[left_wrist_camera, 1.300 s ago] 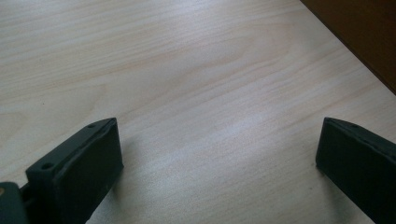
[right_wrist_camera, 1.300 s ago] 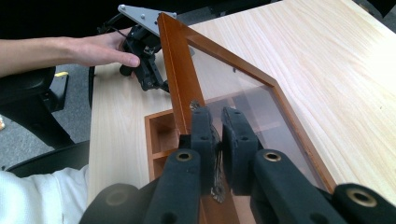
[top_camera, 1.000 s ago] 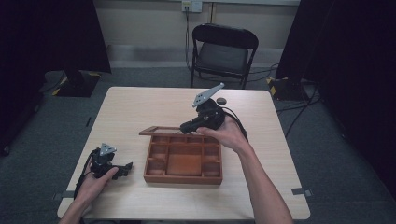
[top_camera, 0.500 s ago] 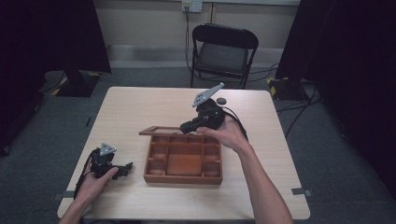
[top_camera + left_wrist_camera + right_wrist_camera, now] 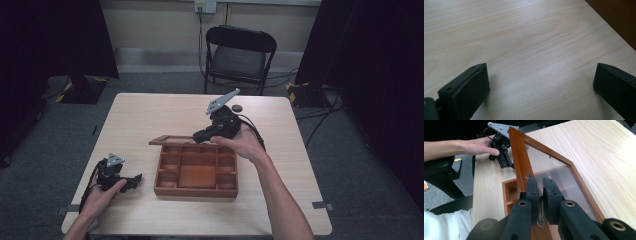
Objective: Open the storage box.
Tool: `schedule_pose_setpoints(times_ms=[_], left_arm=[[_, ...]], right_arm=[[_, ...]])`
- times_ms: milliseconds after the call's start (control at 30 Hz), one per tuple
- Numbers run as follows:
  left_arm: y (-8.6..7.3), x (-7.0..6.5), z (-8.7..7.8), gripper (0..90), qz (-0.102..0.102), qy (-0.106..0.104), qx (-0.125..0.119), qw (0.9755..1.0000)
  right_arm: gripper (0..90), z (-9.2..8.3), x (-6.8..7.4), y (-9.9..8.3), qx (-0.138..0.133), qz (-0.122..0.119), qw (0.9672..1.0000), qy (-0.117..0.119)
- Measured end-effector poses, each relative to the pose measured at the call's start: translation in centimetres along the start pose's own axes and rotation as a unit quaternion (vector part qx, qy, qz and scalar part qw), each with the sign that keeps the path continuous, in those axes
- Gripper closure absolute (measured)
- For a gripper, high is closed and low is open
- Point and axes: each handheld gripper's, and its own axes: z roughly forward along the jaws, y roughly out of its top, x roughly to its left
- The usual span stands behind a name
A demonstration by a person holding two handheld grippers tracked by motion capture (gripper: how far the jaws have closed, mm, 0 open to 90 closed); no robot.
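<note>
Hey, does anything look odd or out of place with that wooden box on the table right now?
Nothing looks damaged or spilled. The wooden box sits square on the table, its compartments bare. Its glass lid is swung back, open, with the right gripper shut on the frame's front edge. The left gripper rests open beside the box.

Glossy reddish wooden box, glass-paned lid, on matt pale wooden table.

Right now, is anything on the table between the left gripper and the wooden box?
No. The high view shows only bare tabletop between the left gripper and the wooden box.
</note>
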Motion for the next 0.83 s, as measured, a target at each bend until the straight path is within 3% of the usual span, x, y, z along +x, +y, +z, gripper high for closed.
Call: schedule_pose_setpoints(times_ms=[833], left_arm=[[0.0, 0.0, 0.0, 0.0, 0.0, 0.0, 0.0, 1.0]], right_arm=[[84.0, 0.04, 0.02, -0.06, 0.0, 0.0, 1.0, 0.003]])
